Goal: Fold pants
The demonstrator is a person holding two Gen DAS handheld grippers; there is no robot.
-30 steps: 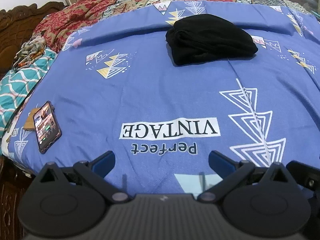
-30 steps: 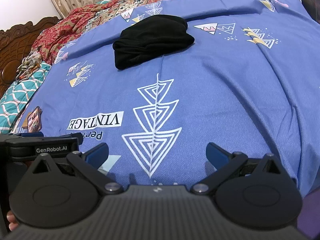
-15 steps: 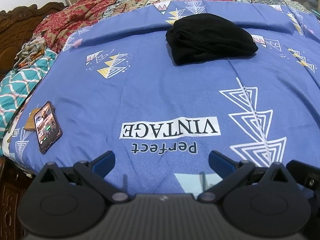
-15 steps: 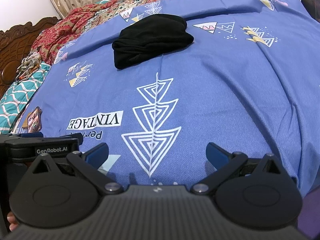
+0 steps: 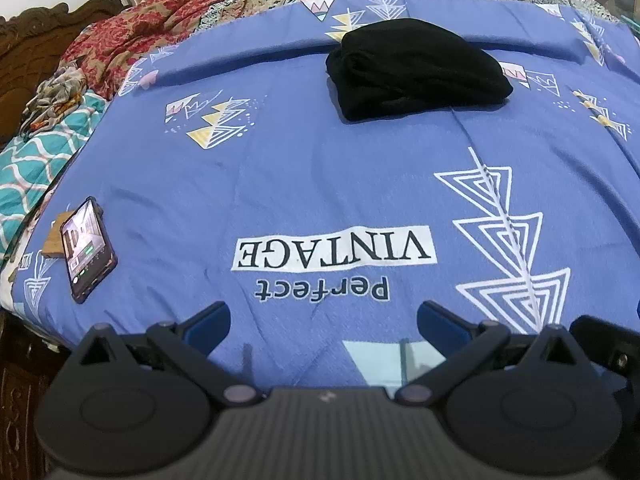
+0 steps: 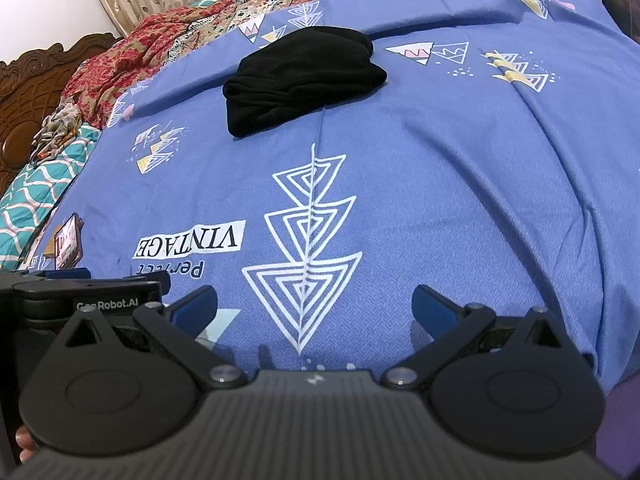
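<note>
Brown carved wood of a headboard fills the 10 o'clock corner of the left wrist view, with a teal-and-white patterned quilt and a crumpled floral cloth bunched beside it. At 9 o'clock a dark smartphone with a lit screen lies flat on the blue printed bedsheet, one end resting on a small brown wooden block. At centre the sheet carries the words "Perfect VINTAGE", upside down to the camera, and a column of white nested triangles runs down at 3 o'clock. A red and tan patchwork blanket crosses the far edge of the bed at 12 o'clock.

Black fabric pants folded into a thick compact bundle lie on the sheet at 1 o'clock in the left wrist view and at 11 o'clock in the right wrist view, well apart from both tools.

Low at 6 o'clock the left hand-held gripper hangs over the near part of the sheet with its blue-tipped fingers spread wide and nothing between them. The right hand-held gripper is likewise spread wide and empty, just beside the left one, whose black body shows at 8 o'clock in the right wrist view.
</note>
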